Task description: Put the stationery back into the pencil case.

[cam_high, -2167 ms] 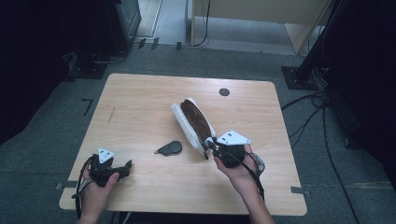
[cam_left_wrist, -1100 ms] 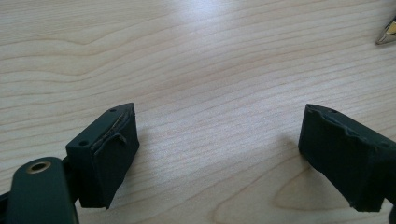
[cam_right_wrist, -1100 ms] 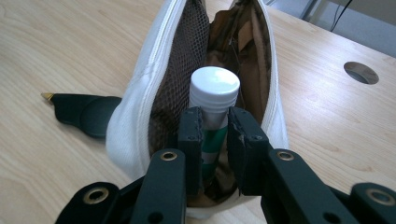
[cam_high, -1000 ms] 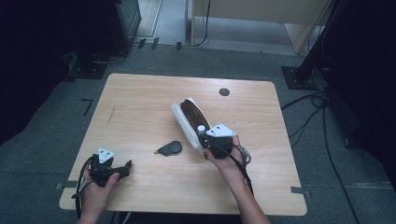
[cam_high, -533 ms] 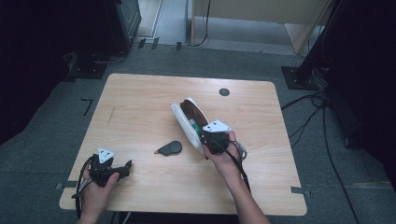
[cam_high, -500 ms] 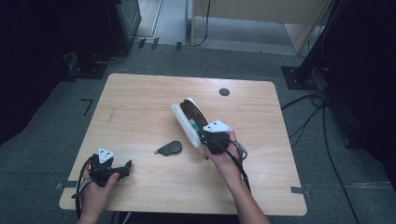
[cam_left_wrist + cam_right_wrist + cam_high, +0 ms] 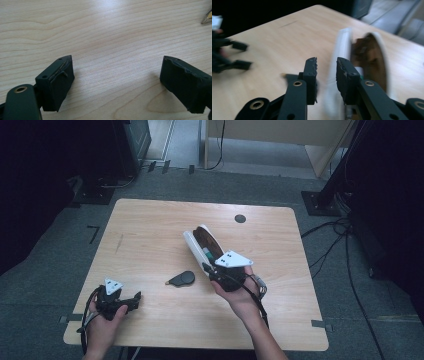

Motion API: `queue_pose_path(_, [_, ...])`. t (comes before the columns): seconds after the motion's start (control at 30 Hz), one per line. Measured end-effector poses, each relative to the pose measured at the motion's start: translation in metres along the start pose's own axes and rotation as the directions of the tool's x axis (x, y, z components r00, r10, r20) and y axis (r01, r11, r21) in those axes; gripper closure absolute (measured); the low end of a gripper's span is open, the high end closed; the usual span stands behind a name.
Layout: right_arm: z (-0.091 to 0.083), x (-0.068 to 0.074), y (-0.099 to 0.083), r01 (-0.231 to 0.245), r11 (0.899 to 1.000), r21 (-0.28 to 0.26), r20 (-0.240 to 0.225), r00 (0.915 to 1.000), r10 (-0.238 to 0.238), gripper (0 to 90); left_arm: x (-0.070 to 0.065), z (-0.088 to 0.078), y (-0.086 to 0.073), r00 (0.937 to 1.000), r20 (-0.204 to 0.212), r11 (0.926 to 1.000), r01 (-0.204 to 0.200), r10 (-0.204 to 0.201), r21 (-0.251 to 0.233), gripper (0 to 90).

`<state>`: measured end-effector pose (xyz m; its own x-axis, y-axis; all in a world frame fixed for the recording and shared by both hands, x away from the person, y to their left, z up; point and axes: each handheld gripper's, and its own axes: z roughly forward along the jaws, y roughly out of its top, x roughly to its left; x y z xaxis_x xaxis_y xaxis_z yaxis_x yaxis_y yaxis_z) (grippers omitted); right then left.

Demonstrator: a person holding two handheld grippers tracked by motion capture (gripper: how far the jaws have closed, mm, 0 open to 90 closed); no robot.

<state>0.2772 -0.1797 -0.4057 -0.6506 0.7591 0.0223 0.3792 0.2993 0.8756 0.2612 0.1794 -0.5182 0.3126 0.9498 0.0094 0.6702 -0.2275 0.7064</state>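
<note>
1. High view: fixed above the person's side, faces forward and down, far enough to take in the whole table (image 7: 150,225).
2. Left gripper view: very close, low over the wood.
3. Right gripper view: close, looks across the table; shares the white case (image 7: 344,45) (image 7: 197,247) with the high view.

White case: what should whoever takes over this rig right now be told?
Right tool: jaws have just been opening, gap narrow, at the near end of the white case. The case rim lines up with the gap, but no grip is visible.
Left tool: open, empty, low over the table.
Done: case lies open, brown inside up, with the small black piece beside it.
Left: probably regrip the case rim.
</note>
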Motion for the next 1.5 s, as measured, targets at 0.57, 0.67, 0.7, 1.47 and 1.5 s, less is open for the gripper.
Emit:
queue_pose_path(0.57, [0.056,0.031,-0.050,-0.019,0.995,0.103,0.018,0.9997,0.017,74.0,-0.001,0.000,0.000,1.0000,-0.006,1.0000,0.006,-0.006,0.001,11.9])
queue_pose_path(0.67, [0.063,0.031,-0.058,-0.042,0.993,0.114,0.024,0.9989,0.039,74.7,-0.001,0.001,0.000,0.9998,-0.012,0.9999,0.016,-0.016,0.001,11.0])
queue_pose_path(0.7, [0.065,0.032,-0.061,-0.045,0.992,0.114,0.028,0.9987,0.042,74.8,-0.001,0.001,0.001,0.9997,-0.018,0.9998,0.019,-0.019,0.002,11.0])
queue_pose_path(1.47, [0.065,0.028,-0.079,-0.103,0.989,0.106,0.115,0.9892,0.091,79.4,-0.071,0.025,0.032,0.9615,0.227,0.9872,-0.142,0.155,-0.072,61.0])
queue_pose_path(1.5, [0.064,0.028,-0.079,-0.102,0.989,0.104,0.114,0.9894,0.090,79.2,-0.074,0.028,0.034,0.9605,0.225,0.9861,-0.152,0.163,-0.068,61.1])
